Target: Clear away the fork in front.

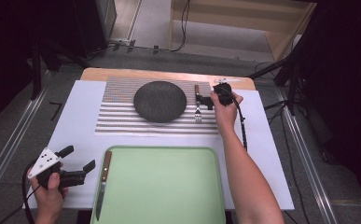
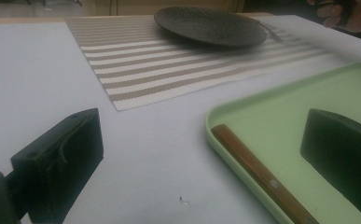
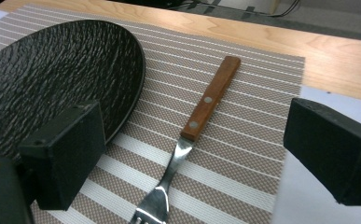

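The right hand-held gripper hangs over the far right part of the striped beige-and-white woven placemat, its two black jaws standing well apart on either side of the wooden-handled steel fork. No pad touches the fork. The fork lies flat on the placemat just right of the round black textured plate, handle toward the far edge of the desk and tines toward the near side. That is the usual spot for cutlery beside a plate, so it looks like a place setting being laid or cleared. In the right gripper view the handle runs up between the jaws, which suggests the gripper is lined up to close across the handle, where the wood gives a firmer hold than the thin metal neck.

The left hand-held gripper rests low at the near left of the desk, on the white sheet, jaws also apart with nothing between them. It points toward the pale green plastic tray, along whose left rim lies a wooden-handled knife, blade toward the near side. Parked there, it keeps clear of the right arm's reach and is close to the knife.
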Motion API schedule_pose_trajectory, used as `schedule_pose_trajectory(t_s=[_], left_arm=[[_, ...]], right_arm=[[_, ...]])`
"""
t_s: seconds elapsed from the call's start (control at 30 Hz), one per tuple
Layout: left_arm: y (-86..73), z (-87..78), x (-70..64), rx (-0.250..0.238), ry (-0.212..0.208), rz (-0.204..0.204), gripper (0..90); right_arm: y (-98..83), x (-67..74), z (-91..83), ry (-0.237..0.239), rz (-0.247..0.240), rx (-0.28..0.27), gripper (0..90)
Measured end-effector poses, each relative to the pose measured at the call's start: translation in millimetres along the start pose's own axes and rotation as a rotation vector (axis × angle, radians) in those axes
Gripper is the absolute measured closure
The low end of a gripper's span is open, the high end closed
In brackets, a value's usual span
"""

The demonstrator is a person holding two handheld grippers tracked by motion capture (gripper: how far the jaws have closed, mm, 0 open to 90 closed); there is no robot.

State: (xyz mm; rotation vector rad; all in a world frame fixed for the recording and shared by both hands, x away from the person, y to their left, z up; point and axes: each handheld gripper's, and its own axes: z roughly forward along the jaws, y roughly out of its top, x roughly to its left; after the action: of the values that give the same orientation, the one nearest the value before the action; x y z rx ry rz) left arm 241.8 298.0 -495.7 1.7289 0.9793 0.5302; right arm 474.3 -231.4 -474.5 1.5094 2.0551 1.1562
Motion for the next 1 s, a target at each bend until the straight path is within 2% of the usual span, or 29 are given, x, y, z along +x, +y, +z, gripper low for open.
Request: schedule_pose_trajectory(t_s=[0.23, 0.3, 0.4, 0.57, 0.63, 0.83, 0.9, 1.0], left_arm=[[0.0, -0.2, 0.2, -0.003, -0.003, -0.004, 0.0], [-0.1, -0.3, 0.3, -0.004, -0.005, -0.005, 0.0], [0.0, -0.4, 0.4, -0.004, -0.007, -0.006, 0.0], [0.0, -0.4, 0.5, -0.004, -0.007, -0.007, 0.0], [0.0, -0.3, 0.6, -0.004, -0.008, -0.008, 0.0], [-0.1, -0.2, 0.8, -0.005, -0.009, -0.009, 0.0], [-0.1, -0.1, 0.8, -0.005, -0.007, -0.01, 0.0], [-0.1, -0.1, 0.9, -0.005, -0.006, -0.011, 0.0]], right_arm=[[3.3, 3.7, 16.9, 0.022, 0.019, 0.037, 6.7], [3.9, 4.6, 20.7, 0.022, 0.025, 0.05, 12.7], [4.6, 4.9, 26.0, 0.023, 0.043, 0.061, 14.1], [5.3, 6.4, 33.9, -0.017, 0.072, 0.081, 32.5], [5.6, 7.9, 36.4, -0.05, 0.078, 0.094, 39.8], [7.0, 7.9, 43.3, -0.05, 0.092, 0.116, 53.2], [7.8, 9.4, 44.9, -0.081, 0.095, 0.119, 55.3], [7.8, 11.4, 48.6, -0.102, 0.097, 0.132, 59.9]])
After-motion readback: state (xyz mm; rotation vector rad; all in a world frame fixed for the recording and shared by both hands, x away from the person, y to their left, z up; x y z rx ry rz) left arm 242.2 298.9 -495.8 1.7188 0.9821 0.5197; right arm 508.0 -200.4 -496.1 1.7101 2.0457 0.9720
